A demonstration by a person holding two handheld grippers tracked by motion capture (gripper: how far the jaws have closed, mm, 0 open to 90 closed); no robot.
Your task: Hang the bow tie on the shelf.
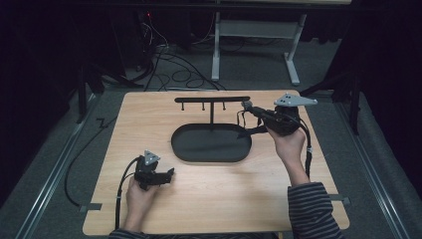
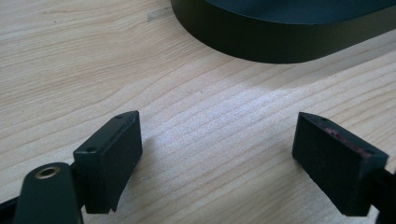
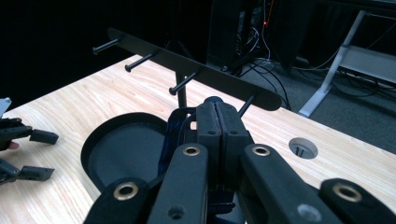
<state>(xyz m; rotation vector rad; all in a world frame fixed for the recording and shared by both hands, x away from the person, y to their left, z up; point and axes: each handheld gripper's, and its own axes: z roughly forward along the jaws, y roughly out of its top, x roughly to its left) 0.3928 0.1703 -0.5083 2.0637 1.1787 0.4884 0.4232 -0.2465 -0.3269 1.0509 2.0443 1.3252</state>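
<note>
A black stand rises from an oval black tray (image 1: 211, 143). Its crossbar (image 1: 211, 99) carries several short pegs. My right gripper (image 1: 247, 105) hovers at the bar's right end, with its jaws shut on a thin dark blue looped cord (image 1: 244, 122) that hangs toward the tray. In the right gripper view the right gripper (image 3: 219, 116) sits just below the bar (image 3: 201, 70), and the cord (image 3: 170, 135) droops left of the jaws. My left gripper (image 1: 171, 174) rests low on the table at the front left. The left gripper (image 2: 217, 135) is open with bare wood between its jaws, and the tray wall (image 2: 280, 42) lies ahead.
The wooden table (image 1: 214, 199) has a round cable hole (image 3: 302, 148) near its far right. Behind the table, cables (image 1: 169, 64) run across the floor beside a white desk frame (image 1: 259, 35). The left gripper (image 3: 39, 154) shows far left in the right gripper view.
</note>
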